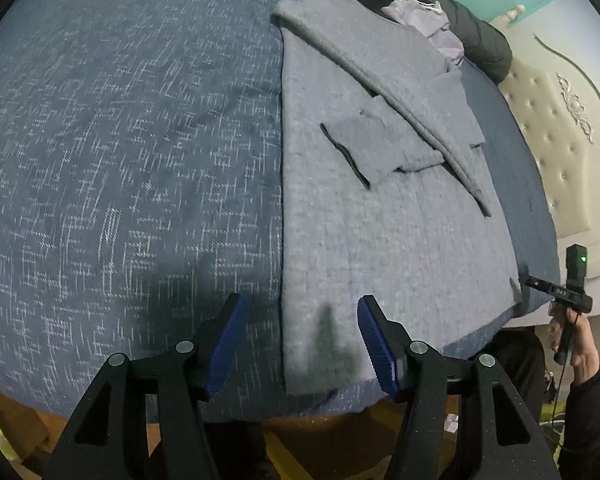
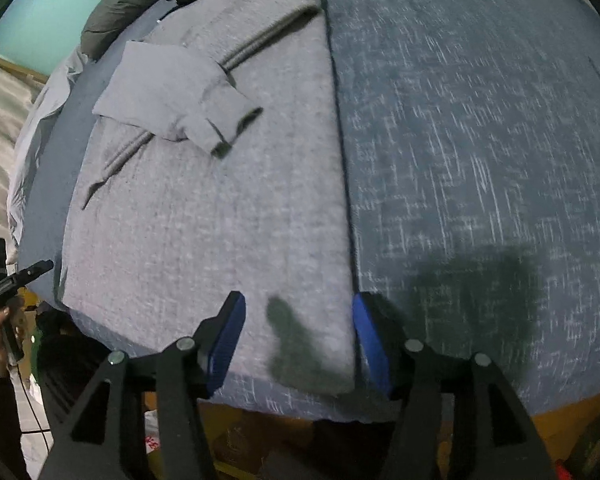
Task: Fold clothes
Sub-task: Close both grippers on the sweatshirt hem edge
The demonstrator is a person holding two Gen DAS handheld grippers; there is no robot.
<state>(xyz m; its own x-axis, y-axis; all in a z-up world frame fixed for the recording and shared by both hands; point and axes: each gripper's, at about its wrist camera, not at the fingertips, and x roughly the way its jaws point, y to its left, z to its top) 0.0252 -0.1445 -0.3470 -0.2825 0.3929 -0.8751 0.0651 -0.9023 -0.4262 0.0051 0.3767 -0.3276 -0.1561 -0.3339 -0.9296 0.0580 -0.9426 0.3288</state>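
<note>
The left gripper is hovering over the near edge of the bed, its blue-padded jaws standing apart with nothing between them but air. To its left the dark blue bedspread is stretching away, flecked with white. Directly under and ahead of this gripper the long straight edge of the grey sweater is running forward, and the near corner of the garment is lying just below the gap of the jaws, not pinched. Further ahead and to the right a folded sleeve is lying across the sweater's body, its dark-edged cuff pointing back toward the gripper. Far to the right, beyond the sweater, a hand is gripping the other tool's handle, off the bed's edge.

The right gripper is likewise hanging with its jaws parted and holding nothing. In its view the sweater is lying ahead and to the left, its near corner sitting beneath the jaws' gap, untouched by the pads. The sleeve is resting ahead to the left. To the right the bedspread is spreading out, with a dark shadow on it.
</note>
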